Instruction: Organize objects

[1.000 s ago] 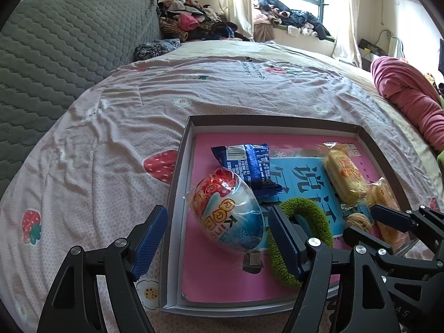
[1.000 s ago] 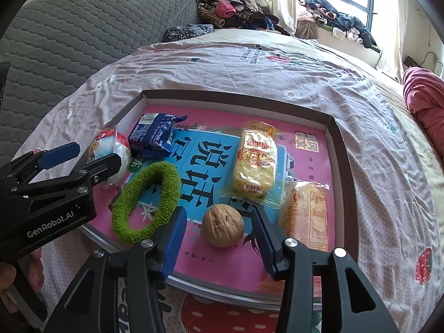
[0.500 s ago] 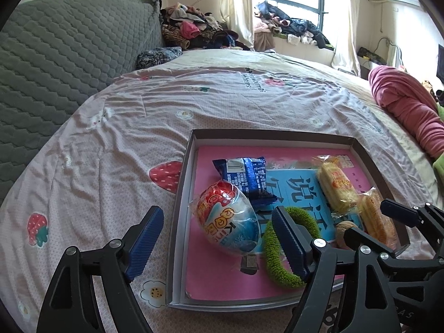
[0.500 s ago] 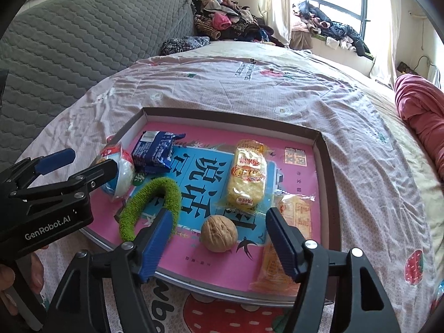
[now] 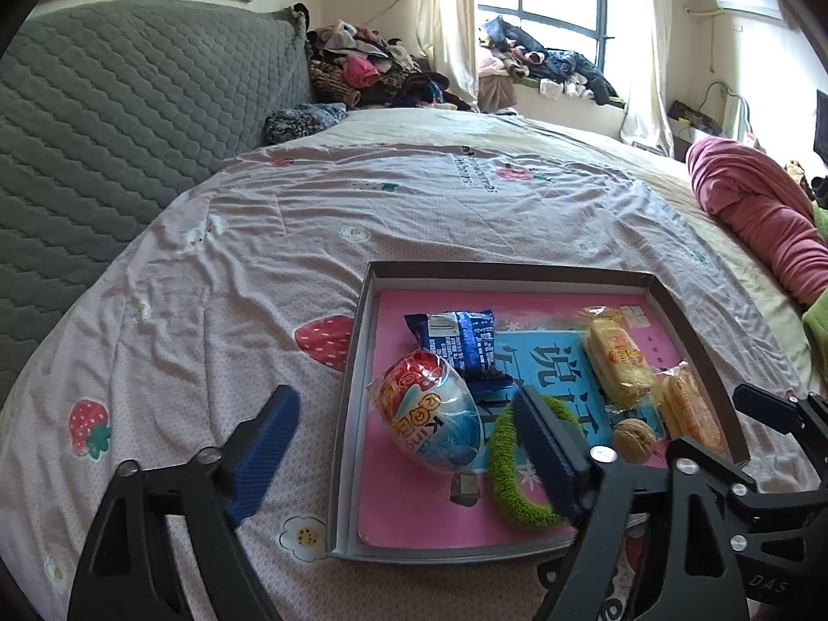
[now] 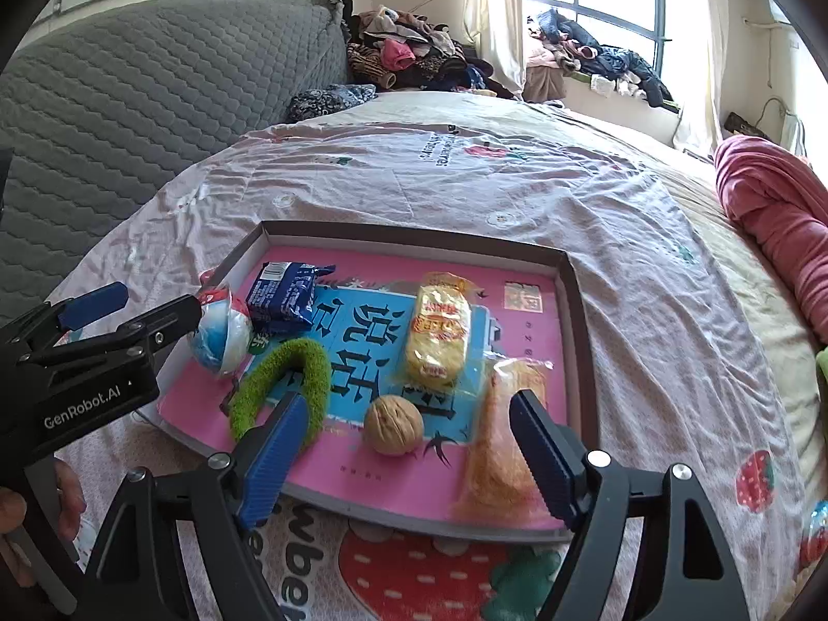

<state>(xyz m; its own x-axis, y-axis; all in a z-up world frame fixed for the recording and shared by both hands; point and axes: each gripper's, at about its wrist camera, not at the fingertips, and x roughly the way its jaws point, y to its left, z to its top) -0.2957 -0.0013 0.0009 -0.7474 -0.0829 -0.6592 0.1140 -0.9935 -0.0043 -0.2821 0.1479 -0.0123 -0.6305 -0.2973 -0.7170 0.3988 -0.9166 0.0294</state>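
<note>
On the bed [image 5: 414,217], near its front edge, a shallow tray [image 6: 582,341] holds a walnut [image 6: 393,424], a green ring [image 6: 290,378], a foil egg [image 5: 429,416], a blue packet [image 5: 458,341] and two yellow snack packs. The right gripper [image 6: 409,458] has just been opening; its fingers [image 6: 271,455] stand wide, the walnut just beyond them, untouched. The left gripper [image 5: 409,447], also just opening, gapes empty over the tray's left rim, the egg just beyond its fingers.
</note>
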